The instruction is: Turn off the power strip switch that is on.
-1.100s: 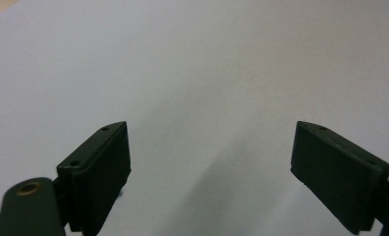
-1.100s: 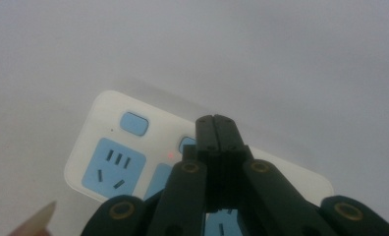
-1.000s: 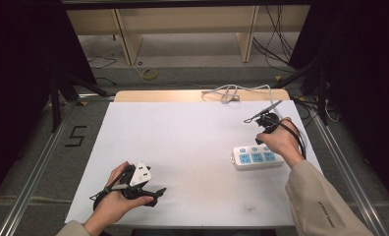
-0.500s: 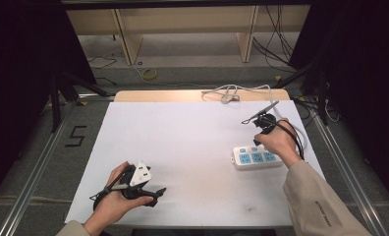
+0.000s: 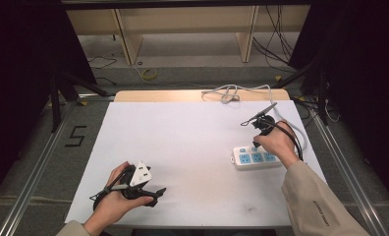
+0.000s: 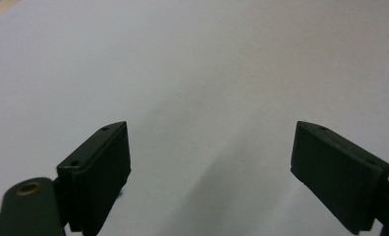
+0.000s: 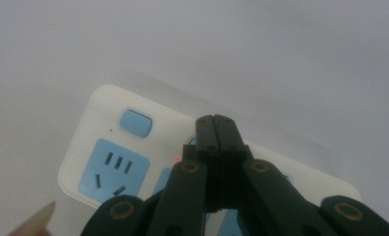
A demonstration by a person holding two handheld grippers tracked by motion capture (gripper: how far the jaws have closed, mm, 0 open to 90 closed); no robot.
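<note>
one white rounded power strip point(image 5: 255, 158) with blue sockets lies at 3 o'clock on the table point(image 5: 192, 142). right gripper point(image 7: 215, 129), jaws pressed together, over it. left gripper point(image 6: 212, 162) gapes at 7 o'clock.

White table point(image 5: 192, 142), grey floor point(image 5: 192, 59) around it. Wooden shelf point(image 5: 182, 22) beyond table, cables point(image 5: 276, 29) on floor, dark curtains point(image 5: 364, 73) beside table.
</note>
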